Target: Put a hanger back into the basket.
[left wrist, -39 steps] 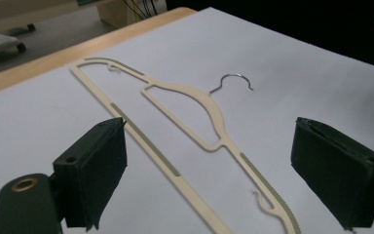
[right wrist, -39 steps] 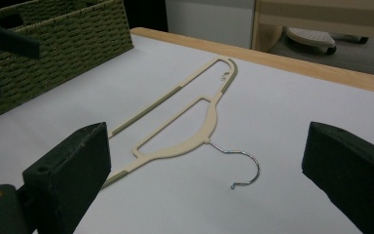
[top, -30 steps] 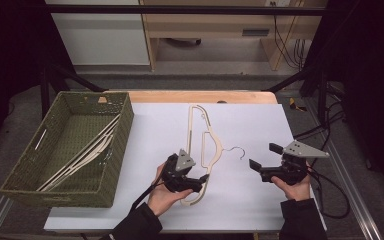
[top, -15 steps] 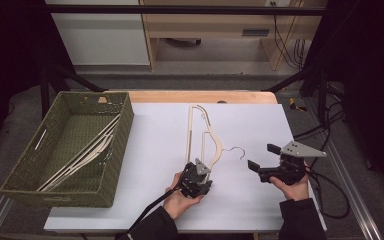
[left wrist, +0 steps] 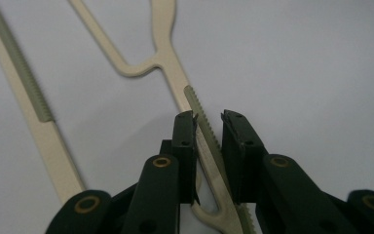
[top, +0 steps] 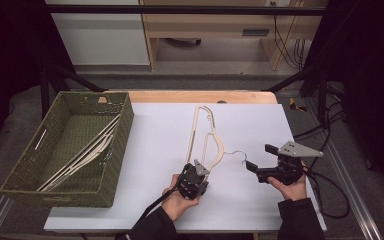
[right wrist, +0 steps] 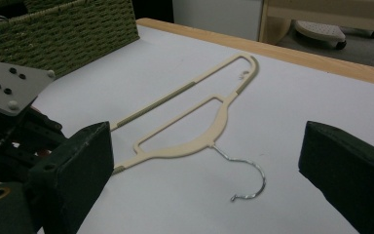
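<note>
Hanger (top: 206, 140) flat on white table (top: 150, 150), right of basket (top: 70, 150). Likely light, stiff, thin plastic; ribbed strip aids grip. Left gripper (left wrist: 208, 122) jaws straddle near arm, narrow gap, not clamped. Right gripper (top: 252, 166) wide open, empty, beside hook (right wrist: 246, 178).

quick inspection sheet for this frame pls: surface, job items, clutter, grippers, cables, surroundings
Surface: white table top with a wooden strip along the far edge.
Job's things: cream hanger lying flat mid-table, metal hook towards the right gripper; woven basket at the left with more hangers inside.
Clutter: nothing seen.
Grippers: left gripper jaws either side of the hanger's near arm, with a gap visible, not yet clamped; right gripper open, off the hanger, near the hook.
Cables: black cables trail from the right gripper off the table's right edge.
Surroundings: dark room, wooden furniture behind.
</note>
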A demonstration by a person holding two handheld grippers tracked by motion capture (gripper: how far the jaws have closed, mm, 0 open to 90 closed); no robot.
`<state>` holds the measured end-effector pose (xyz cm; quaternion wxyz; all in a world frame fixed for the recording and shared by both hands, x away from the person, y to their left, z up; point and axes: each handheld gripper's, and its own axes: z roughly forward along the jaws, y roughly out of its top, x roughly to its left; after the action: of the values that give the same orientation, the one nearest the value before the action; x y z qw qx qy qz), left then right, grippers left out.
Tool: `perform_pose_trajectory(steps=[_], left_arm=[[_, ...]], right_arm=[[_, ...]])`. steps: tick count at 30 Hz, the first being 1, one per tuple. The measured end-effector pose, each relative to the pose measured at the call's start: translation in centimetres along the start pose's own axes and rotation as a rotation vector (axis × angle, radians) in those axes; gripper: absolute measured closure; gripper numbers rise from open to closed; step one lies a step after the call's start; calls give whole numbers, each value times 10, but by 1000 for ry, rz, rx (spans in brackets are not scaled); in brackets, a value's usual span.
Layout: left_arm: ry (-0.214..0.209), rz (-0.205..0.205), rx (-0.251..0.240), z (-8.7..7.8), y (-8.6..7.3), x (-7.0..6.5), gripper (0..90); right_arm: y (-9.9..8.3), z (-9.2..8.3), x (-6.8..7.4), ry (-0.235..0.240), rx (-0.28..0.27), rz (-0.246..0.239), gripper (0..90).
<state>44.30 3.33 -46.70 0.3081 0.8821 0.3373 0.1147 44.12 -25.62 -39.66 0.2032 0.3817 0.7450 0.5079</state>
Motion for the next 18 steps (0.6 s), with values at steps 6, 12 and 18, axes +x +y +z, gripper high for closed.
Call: perform_pose_trajectory(steps=[6, 12, 18], left_arm=[[-30, 55, 38, -20, -19, 20, 789], [-41, 92, 15, -26, -30, 29, 786], [-38, 99, -1, -26, -32, 29, 784]], right_arm=[[-2, 8, 2, 14, 23, -2, 72], [-4, 16, 4, 24, 27, -4, 98], [-12, 45, 9, 35, 85, -11, 197]])
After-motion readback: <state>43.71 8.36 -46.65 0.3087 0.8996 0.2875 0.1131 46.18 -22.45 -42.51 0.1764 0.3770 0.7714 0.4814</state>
